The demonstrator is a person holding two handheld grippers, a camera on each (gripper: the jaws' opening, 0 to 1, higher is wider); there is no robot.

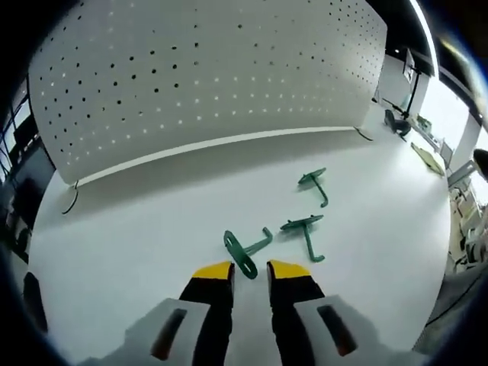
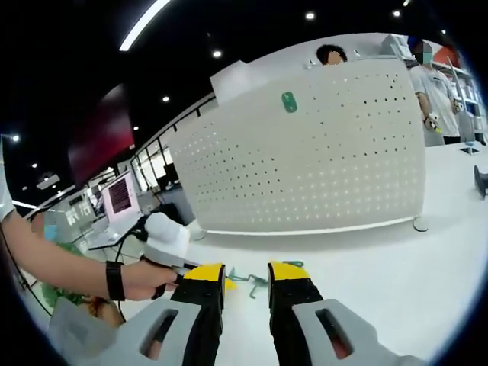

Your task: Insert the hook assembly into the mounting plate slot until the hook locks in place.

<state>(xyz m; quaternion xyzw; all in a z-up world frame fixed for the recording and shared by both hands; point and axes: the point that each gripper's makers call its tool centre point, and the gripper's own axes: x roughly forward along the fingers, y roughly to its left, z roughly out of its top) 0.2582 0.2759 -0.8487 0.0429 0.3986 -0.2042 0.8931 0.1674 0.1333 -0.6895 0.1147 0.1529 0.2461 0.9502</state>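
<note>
Three green hooks lie on the white desk (image 1: 114,252) in front of the upright perforated panel (image 1: 206,76), all apart from each other. The nearest hook (image 1: 245,249), oval plate end toward the camera, sits just ahead of the left gripper (image 1: 250,268), whose yellow-tipped fingers are spread with nothing between them. The second hook (image 1: 305,231) lies to its right and the third hook (image 1: 315,183) is nearer the panel.

In the right gripper view the right gripper (image 2: 245,274) hovers low over the desk, fingers spread and empty, with the hooks small and partly hidden past the tips. A person's hand (image 2: 141,280) comes in from the left holding the other tool. A green oval piece (image 2: 289,101) already sits high on the panel.

Step in hand looks like the pick-up, not yet made. To do it well: drop the left fingers straight over the nearest hook's shank, not the plate end, so the plate stays free to enter a panel hole; close squarely so it doesn't skid on the smooth desk; keep the panel in frame
</note>
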